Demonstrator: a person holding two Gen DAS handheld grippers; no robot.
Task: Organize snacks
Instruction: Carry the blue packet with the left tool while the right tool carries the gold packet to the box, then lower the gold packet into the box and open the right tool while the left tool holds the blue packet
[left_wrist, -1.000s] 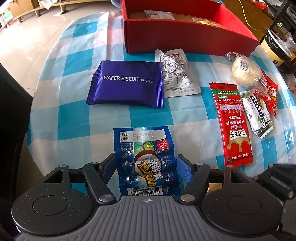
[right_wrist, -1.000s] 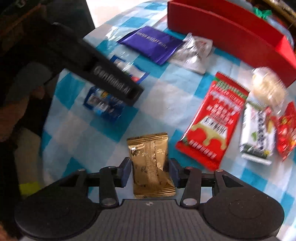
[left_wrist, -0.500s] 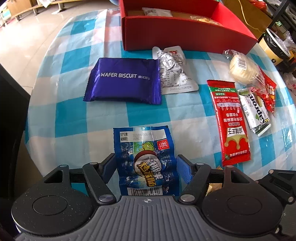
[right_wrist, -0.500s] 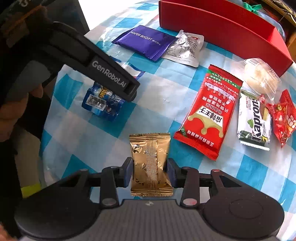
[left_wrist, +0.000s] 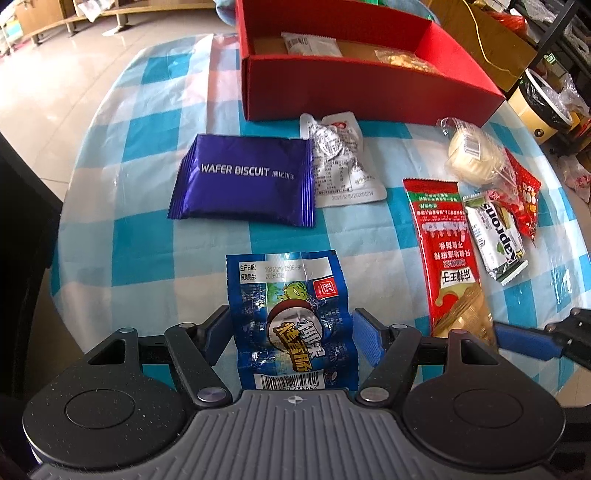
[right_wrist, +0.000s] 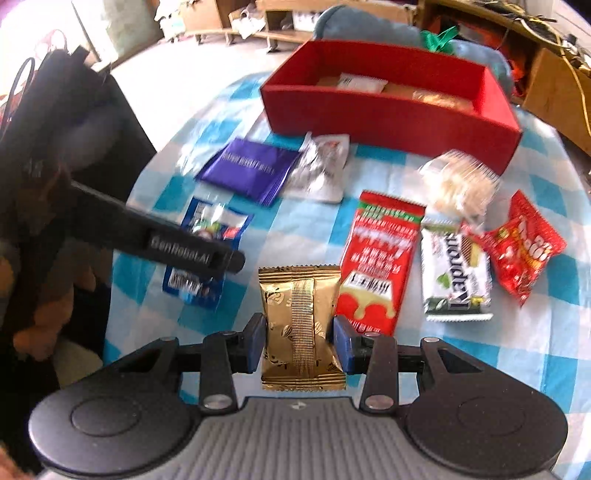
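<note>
My left gripper (left_wrist: 291, 321) is shut on a blue sausage packet (left_wrist: 291, 314), its pads on the packet's two side edges, low over the checked tablecloth (left_wrist: 147, 258). My right gripper (right_wrist: 299, 328) is shut on a gold foil packet (right_wrist: 299, 295), held upright above the cloth. That gold packet (left_wrist: 465, 321) also shows at the lower right of the left wrist view, in front of a long red packet (left_wrist: 443, 240). The open red box (left_wrist: 369, 96) stands at the far side of the table and holds a white packet (left_wrist: 310, 44) and a golden snack (left_wrist: 402, 61).
On the cloth lie a purple wafer biscuit pack (left_wrist: 243, 181), a silver pouch (left_wrist: 340, 166), a clear-wrapped round cake (left_wrist: 472, 155), a Kapron wafer (left_wrist: 495, 236) and a small red packet (left_wrist: 524, 199). The table edge curves at the left. A bin (left_wrist: 543, 103) stands beyond the right edge.
My right gripper has closed tighter on the gold packet and lifted it, rolling so the red box now faces it more squarely. The left gripper and its blue packet have barely moved.
</note>
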